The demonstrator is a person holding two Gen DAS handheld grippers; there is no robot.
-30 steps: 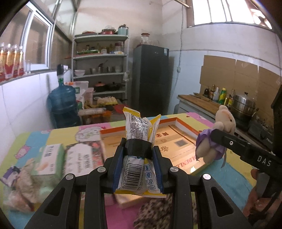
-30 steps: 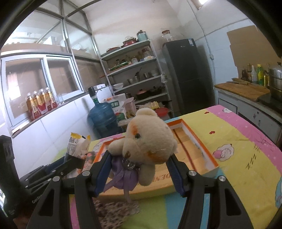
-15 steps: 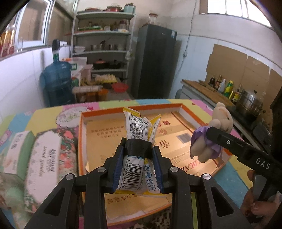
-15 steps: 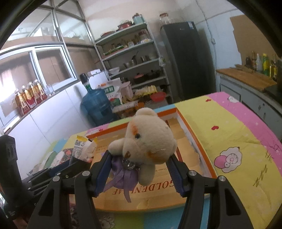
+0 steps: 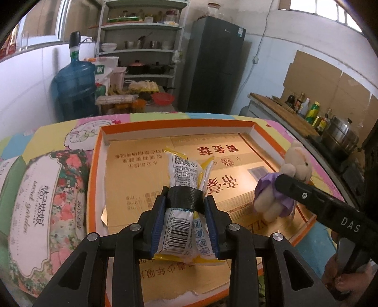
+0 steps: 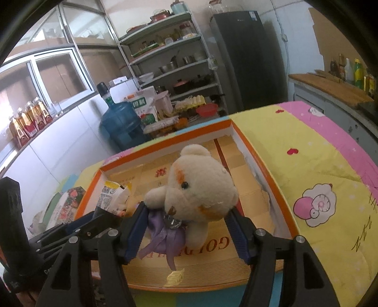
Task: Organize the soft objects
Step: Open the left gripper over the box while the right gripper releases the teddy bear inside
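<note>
While our left gripper [image 5: 184,207] clamps a snack packet [image 5: 183,203] above the orange-rimmed cardboard tray [image 5: 146,179], our right gripper [image 6: 189,226] grasps a cream teddy bear [image 6: 198,193] in a purple dress over the same tray. A floral tissue pack [image 5: 45,200] lies just beside the tray's left edge.

Evenly lit by soft daylight from the windows [image 5: 349,14] up high and at left, sharp mid-frame, strongly bowed and vignetted black at fisheye edges, faint shadows only, mild glare on pale walls.
</note>
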